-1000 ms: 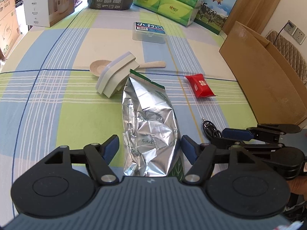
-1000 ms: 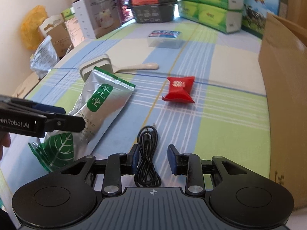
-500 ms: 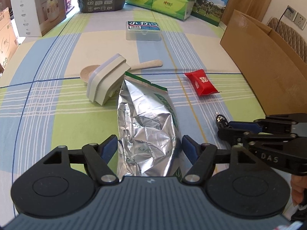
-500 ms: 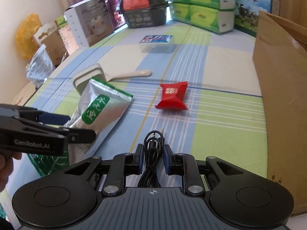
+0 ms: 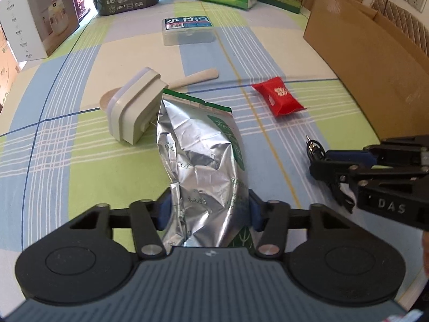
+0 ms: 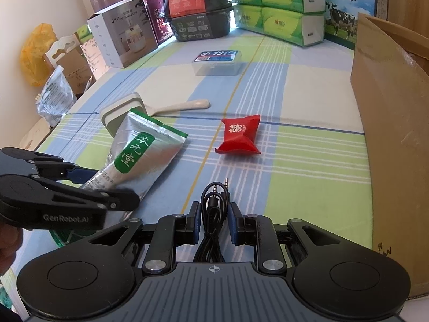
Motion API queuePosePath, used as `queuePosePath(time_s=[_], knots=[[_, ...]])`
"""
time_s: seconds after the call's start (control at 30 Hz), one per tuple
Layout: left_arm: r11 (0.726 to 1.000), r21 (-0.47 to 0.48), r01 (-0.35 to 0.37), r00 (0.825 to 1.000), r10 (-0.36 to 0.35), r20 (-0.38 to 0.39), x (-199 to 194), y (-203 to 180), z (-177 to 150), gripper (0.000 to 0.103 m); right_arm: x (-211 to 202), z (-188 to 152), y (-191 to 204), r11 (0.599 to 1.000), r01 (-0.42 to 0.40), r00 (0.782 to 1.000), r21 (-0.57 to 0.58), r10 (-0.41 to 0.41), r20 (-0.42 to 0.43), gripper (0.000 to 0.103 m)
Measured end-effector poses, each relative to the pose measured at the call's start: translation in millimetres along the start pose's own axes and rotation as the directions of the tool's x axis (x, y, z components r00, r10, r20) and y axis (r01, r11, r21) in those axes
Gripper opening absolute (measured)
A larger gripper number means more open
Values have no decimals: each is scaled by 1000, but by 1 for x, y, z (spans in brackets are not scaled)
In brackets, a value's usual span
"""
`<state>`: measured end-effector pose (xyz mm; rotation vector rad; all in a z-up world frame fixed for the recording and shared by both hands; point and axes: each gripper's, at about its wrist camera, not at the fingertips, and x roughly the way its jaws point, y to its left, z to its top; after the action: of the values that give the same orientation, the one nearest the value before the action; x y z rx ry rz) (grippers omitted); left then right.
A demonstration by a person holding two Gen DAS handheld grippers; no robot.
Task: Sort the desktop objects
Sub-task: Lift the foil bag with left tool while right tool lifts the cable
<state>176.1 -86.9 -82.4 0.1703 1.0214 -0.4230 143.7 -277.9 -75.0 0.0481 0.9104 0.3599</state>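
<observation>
A silver foil bag [image 5: 198,158] with a green label lies lengthwise on the checked tablecloth. My left gripper [image 5: 208,210] is shut on its near end, and the foil is crumpled between the blue pads. In the right wrist view the same bag [image 6: 139,155] angles away from the left gripper [image 6: 107,187]. My right gripper [image 6: 215,221] is shut on a coiled black audio cable [image 6: 214,201], whose plugs stick out ahead of the fingers. From the left wrist view the right gripper [image 5: 321,161] sits to the right of the bag, with a cable plug [image 5: 312,145] showing.
A red packet [image 5: 278,98] lies right of the bag. A grey-white box [image 5: 134,107] and a beige spoon [image 5: 193,79] touch the bag's far end. Farther back is a clear plastic box [image 5: 187,30]. An open cardboard box [image 6: 388,107] stands along the right; stacked cartons line the far edge.
My left gripper has gone from open around the foil bag to shut on it, crumpling it. My right gripper closed on the cable and moved slightly forward.
</observation>
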Motion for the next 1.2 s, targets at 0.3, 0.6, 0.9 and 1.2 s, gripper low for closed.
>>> queuePosePath(time_s=[0.3,0.6,0.9,1.2], knots=[[996,-46,70,997,-68,43,-20,3,1,43,-11,3,4,1000,8,999,16,-8,42,18],[996,-45,81,995,-78,55,-36,2,-10,43,-24,0,8,1000,11,998,29,-12,60,18],[996,-40,84,995,-81,57,-38,1,-13,43,-17,-3,7,999,31,999,25,-32,33,17],[996,-51,73,996,-70,61,-35,6,-8,43,6,-10,8,996,73,997,-58,-73,8,67]])
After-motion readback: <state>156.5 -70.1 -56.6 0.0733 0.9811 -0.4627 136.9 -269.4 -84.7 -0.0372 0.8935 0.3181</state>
